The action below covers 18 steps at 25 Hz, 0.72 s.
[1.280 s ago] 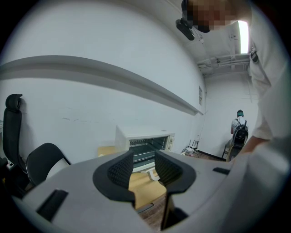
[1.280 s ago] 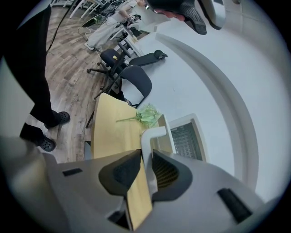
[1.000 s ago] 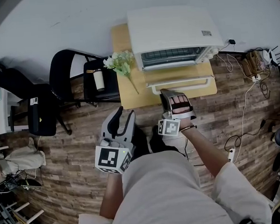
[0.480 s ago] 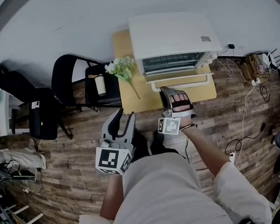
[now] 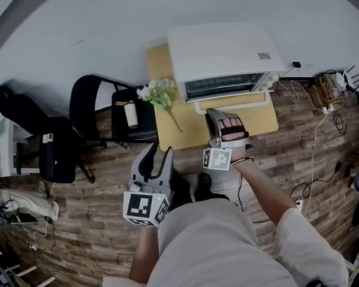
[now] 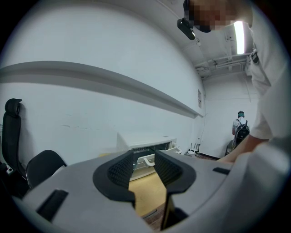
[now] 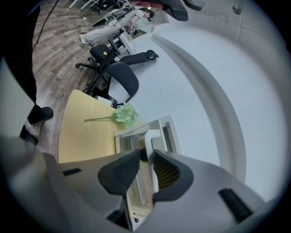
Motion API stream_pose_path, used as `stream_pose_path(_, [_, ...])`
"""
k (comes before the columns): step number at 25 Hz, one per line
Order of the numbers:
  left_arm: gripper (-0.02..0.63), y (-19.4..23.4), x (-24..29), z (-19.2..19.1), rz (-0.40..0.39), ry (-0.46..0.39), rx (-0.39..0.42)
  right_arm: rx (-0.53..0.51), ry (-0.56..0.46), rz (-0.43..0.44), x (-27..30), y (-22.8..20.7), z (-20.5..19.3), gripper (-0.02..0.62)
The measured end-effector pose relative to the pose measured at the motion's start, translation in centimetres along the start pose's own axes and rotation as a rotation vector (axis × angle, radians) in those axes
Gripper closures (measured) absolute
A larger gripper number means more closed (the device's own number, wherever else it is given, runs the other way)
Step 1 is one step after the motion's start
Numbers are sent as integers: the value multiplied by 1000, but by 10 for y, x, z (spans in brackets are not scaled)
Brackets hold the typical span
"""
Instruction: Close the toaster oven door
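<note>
Toaster oven (image 5: 225, 50), white and boxy, sits at the back of a small wooden table (image 5: 187, 124), right against the white wall (image 5: 102, 36). Its door (image 5: 225, 99) is not shut. It leans out from the front, and the dark inside with its wire rack shows above it. A white handle (image 7: 149, 139) runs along the door's free edge.

The right gripper (image 5: 220, 115) is right at that edge. Its jaws are apart and have just been opening. The handle sits in the gap between them, and I cannot see the pads squeezing it.

The left gripper (image 5: 160, 148) hangs over the floor, back from the table's near edge and well apart from the oven. Its jaws are apart too, with nothing between them. Far off through the gap you can see the oven.

A bunch of pale green flowers (image 5: 157, 93) lies on the table just to the left of the oven, with its stem pointing to the near edge. A black chair (image 5: 90, 99) stands beside the table on the left, and a white cup (image 5: 131, 114) stands on its seat. The floor (image 5: 80, 193) is made of brown wood planks. Cords (image 5: 314, 139) trail over it on the right. The person's light clothes (image 5: 209, 246) fill the bottom of the head view.
</note>
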State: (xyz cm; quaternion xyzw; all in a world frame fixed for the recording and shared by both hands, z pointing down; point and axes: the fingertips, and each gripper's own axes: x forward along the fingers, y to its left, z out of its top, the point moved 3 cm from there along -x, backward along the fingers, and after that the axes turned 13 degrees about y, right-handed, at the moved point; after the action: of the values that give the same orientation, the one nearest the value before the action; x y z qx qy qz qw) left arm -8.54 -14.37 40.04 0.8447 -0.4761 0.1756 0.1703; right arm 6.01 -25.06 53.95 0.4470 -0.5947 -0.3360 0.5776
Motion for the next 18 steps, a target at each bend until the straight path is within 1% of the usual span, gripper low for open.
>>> stream_pose_path(18, [480,3,-1,6,1,-7,3,7,7,-37,18,-24,6,508])
